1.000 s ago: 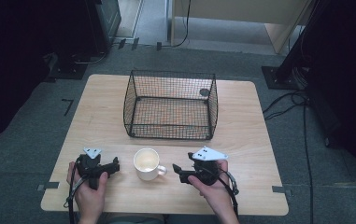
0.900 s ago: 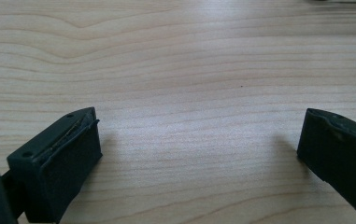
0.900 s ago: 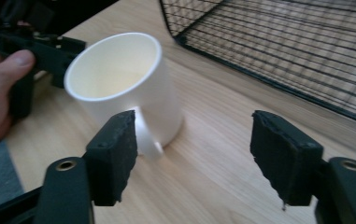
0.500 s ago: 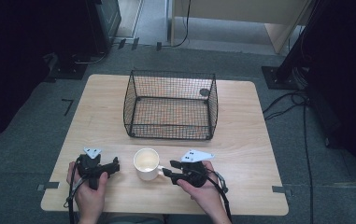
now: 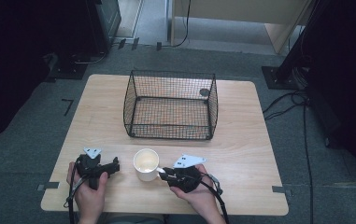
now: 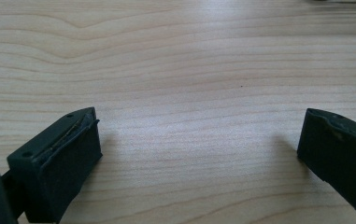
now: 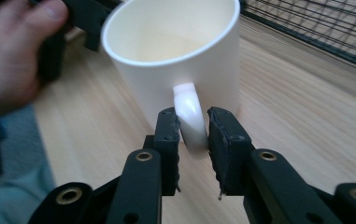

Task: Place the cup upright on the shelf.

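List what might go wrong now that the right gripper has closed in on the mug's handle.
1. The right gripper has just been closing on the white mug's thin handle; gripped only there, the mug may swing or slip when lifted.
2. The wire basket stands just behind; a low lift could knock its rim.
3. The left gripper rests close beside the mug and may get bumped.

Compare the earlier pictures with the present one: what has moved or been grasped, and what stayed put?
The right gripper moved left toward the mug, and its jaws have just been closing on the mug's handle, which is between them. The left gripper, mug and wire basket stayed in place.
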